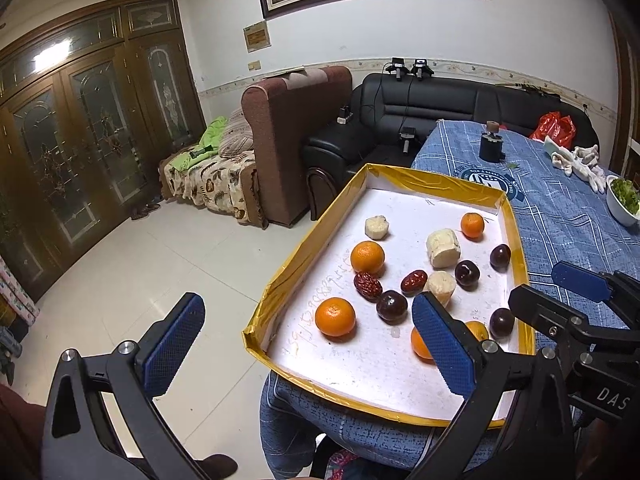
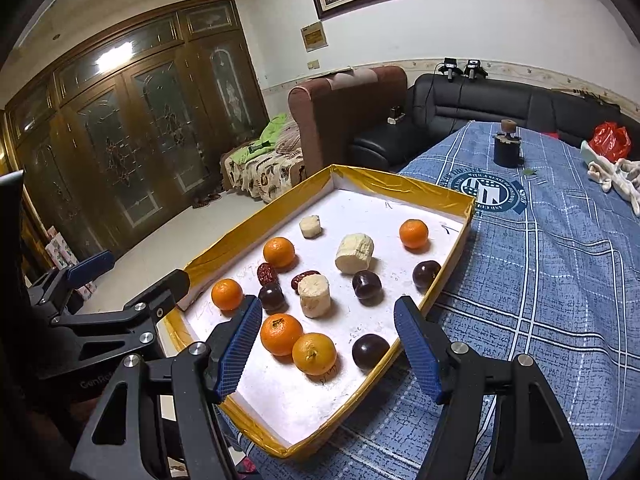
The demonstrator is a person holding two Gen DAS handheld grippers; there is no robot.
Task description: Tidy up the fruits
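While both tongs hover with jaws apart and nothing between them, the fruit lies loose in the gold-rimmed tray on the blue-clothed surface. From the right tongs, two oranges touch at 12 o'clock, a dark plum just beside them. The left tongs hang over the tray's near-left corner, at 9 o'clock of the right pair.

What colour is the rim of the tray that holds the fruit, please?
The tray's rim is shiny gold-yellow, clearest in the right wrist view.
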